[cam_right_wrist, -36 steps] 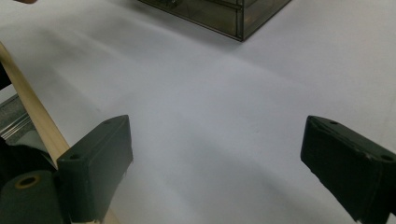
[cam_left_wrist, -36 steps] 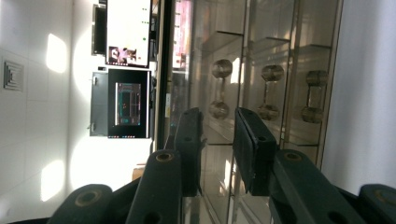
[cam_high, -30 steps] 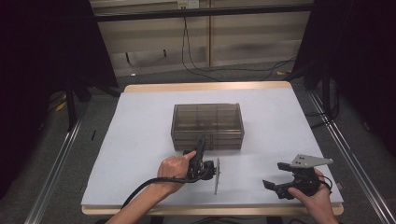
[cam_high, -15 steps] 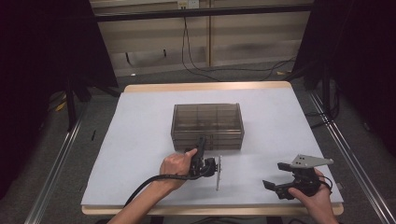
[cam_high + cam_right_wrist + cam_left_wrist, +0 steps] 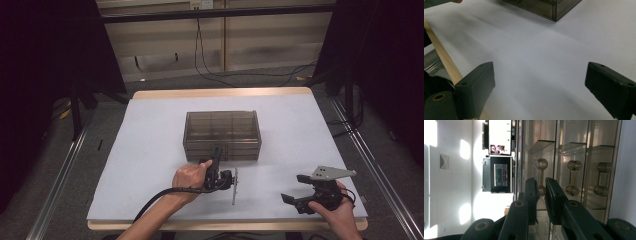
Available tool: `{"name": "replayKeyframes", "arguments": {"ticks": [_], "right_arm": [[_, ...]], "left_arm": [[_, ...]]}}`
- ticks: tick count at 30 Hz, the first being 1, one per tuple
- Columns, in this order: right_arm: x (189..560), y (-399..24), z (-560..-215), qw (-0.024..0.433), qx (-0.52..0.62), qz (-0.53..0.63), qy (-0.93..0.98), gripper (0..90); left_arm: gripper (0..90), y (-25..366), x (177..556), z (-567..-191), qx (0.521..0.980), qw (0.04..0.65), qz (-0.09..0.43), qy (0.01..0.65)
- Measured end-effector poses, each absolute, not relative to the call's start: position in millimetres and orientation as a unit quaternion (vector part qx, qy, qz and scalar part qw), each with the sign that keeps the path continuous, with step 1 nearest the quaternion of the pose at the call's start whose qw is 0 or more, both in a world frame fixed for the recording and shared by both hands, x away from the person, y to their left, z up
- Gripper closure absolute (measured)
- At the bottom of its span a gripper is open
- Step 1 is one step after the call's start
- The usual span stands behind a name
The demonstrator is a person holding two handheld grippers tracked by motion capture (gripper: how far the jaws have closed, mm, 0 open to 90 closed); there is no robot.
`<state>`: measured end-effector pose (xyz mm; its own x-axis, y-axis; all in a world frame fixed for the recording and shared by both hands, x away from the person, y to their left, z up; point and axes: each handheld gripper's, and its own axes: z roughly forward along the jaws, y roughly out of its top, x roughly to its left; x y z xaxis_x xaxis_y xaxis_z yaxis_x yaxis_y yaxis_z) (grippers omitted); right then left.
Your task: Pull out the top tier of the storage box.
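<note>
- Drawer knob (image 5: 541, 190) of the smoky plastic drawer box (image 5: 222, 134) sits pinched in the left hand-held gripper (image 5: 539, 185), jaws just closed, probably for pulling.
- Right hand-held gripper (image 5: 539, 82) rests wide apart over the counter (image 5: 150, 150), holding nothing, out of the way.

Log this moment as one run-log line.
left gripper: shut on drawer handle | drawer box: mid-table | right gripper: open, nothing between jaws, over table
</note>
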<state>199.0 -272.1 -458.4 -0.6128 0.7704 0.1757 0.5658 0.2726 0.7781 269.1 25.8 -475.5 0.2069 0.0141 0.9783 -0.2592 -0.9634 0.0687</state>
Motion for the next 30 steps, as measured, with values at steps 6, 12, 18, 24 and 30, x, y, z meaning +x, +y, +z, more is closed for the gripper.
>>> {"name": "replayKeyframes", "arguments": {"ticks": [6,12,18,24,30], "right_arm": [[199.0,-272.3,-458.4,0.118,0.423,0.429,0.789,9.3],[199.4,-272.3,-458.6,0.12,0.422,0.43,0.789,9.3],[199.5,-271.9,-458.7,0.119,0.423,0.429,0.789,9.3],[199.4,-272.1,-458.6,0.119,0.424,0.43,0.788,9.3],[199.5,-272.1,-458.6,0.118,0.424,0.43,0.788,9.3]], "left_arm": [[80.5,27.7,269.0,-473.9,0.779,0.119,0.612,-0.074],[80.6,27.7,267.0,-474.7,0.779,0.12,0.611,-0.075],[80.6,27.1,266.0,-475.0,0.775,0.115,0.617,-0.08],[80.7,27.4,263.3,-474.6,0.774,0.114,0.617,-0.084],[80.7,28.1,260.8,-475.3,0.773,0.116,0.618,-0.084]]}}
